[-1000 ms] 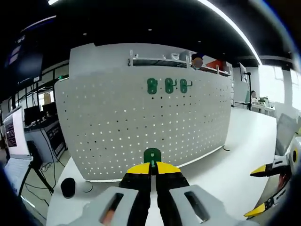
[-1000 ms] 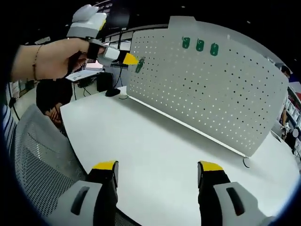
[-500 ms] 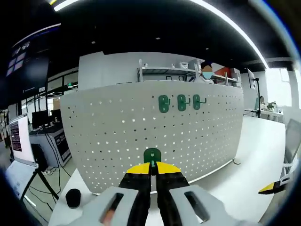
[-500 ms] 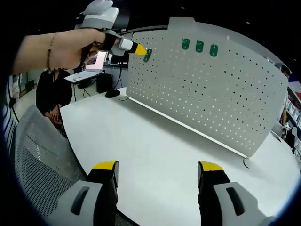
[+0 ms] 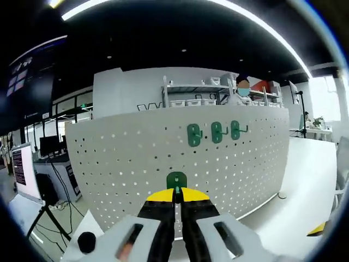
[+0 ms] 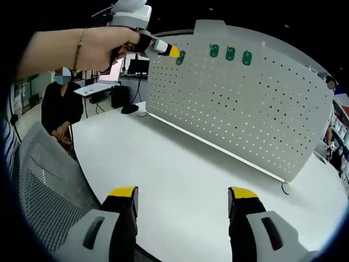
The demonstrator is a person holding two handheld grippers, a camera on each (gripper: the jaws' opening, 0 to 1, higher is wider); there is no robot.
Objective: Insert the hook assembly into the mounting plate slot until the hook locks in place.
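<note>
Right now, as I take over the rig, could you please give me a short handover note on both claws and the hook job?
Left claw: shut on the green hook, held up in front of the white pegboard, not yet touching it as far as the right gripper view shows.
Right claw: open and empty, low over the white table.
Three green hooks already hang in a row near the top of the pegboard.
Done: hook picked up and brought to board height.
Left: seat it in the pegboard to the left of that row, press until it locks, then release.
</note>
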